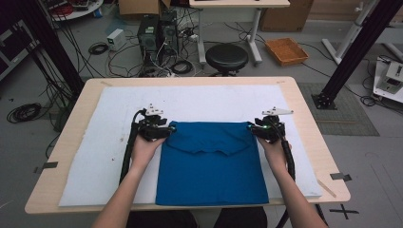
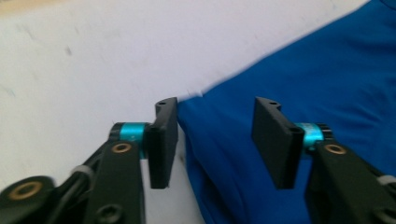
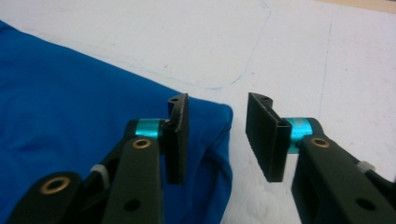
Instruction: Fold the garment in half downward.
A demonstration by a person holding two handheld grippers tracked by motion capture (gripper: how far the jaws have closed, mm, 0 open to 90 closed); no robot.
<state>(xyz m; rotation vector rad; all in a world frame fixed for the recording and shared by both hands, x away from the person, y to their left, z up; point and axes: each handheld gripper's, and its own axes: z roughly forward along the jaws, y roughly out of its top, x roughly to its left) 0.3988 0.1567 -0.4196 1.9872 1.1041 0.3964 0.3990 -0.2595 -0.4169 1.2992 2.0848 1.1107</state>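
Both grippers, left and right, stood open, holding nothing, at the folded blue shirt's far corners; lifting carelessly could snag and unfold it.

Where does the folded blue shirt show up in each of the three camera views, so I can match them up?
High view: the blue shirt lies at the centre of the table, on the white mat, between the two grippers.
Left gripper view: it covers the right side, with its corner between the open jaws.
Right gripper view: it covers the left side, with its corner between the open jaws.
Shared landmark: the white mat beneath the shirt.
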